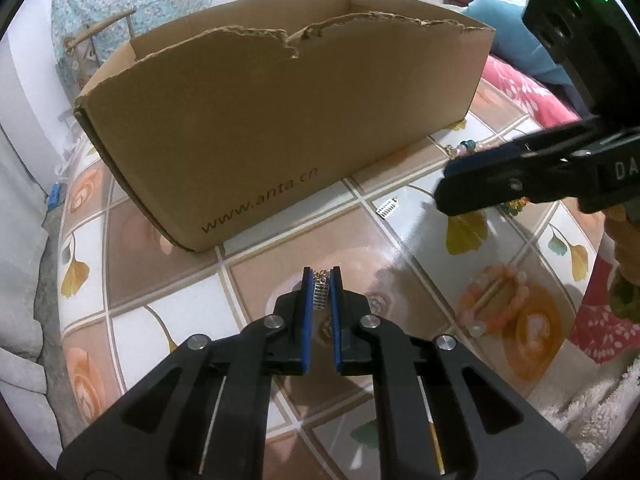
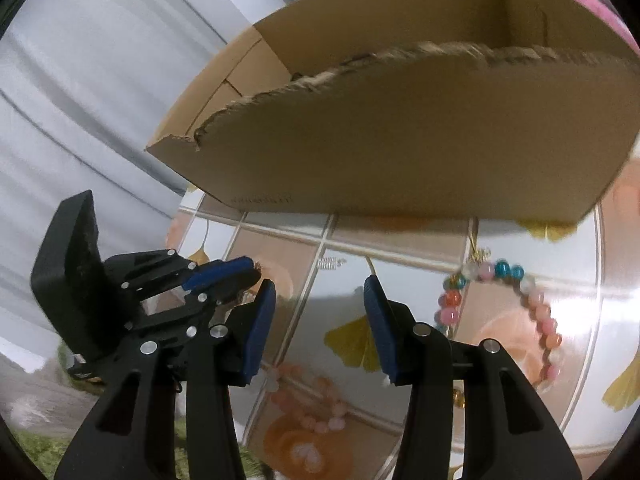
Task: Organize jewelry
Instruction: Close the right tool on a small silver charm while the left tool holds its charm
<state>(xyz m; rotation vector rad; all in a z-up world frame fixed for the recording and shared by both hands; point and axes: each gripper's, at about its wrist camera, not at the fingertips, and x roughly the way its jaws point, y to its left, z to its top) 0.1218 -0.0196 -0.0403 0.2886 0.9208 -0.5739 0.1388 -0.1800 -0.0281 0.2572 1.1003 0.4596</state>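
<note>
The earring (image 1: 321, 290) is a small metal piece: light, thin, easily bent, and slick on the glossy desk (image 1: 400, 240). Judged best hold: across its flat ladder body, not the top hook. It lies near the desk's front edge, in front of the box (image 1: 280, 120). The left claw (image 1: 321, 280) points steeply down, its blue pads closed on the earring's sides. The right claw (image 2: 320, 320) also tilts down, half open and empty, above the desk beside the bead bracelet (image 2: 520, 308). A second earring (image 1: 387, 208) lies just before the box.
</note>
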